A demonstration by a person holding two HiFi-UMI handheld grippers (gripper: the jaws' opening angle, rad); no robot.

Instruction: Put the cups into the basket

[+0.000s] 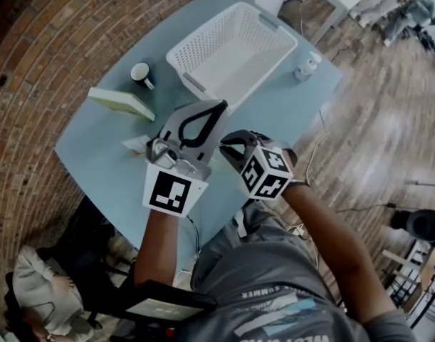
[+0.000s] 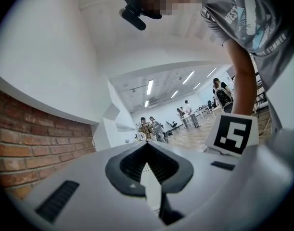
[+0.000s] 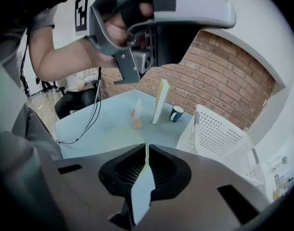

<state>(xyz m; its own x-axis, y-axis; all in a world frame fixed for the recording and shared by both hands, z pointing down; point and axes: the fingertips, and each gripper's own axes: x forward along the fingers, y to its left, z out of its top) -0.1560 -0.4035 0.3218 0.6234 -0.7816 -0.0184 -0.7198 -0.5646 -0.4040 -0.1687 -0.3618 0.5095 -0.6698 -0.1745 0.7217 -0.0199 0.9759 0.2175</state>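
1. Blue table [image 1: 274, 112]: your head view shows a white basket [image 1: 231, 52], with a dark cup [image 1: 141, 73] to its left and a white cup [image 1: 306, 66] to its right, both outside it.
2. Your right gripper [image 3: 147, 146] view catches only the dark cup; its jaws are together and empty.
3. Your left gripper [image 2: 147, 144] view faces the room, jaws together on nothing.

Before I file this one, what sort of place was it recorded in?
Probably an open-plan lab or workshop hall: a brick wall beside a blue table, wood flooring, and, in the left gripper view, a long room with ceiling strip lights and several people.
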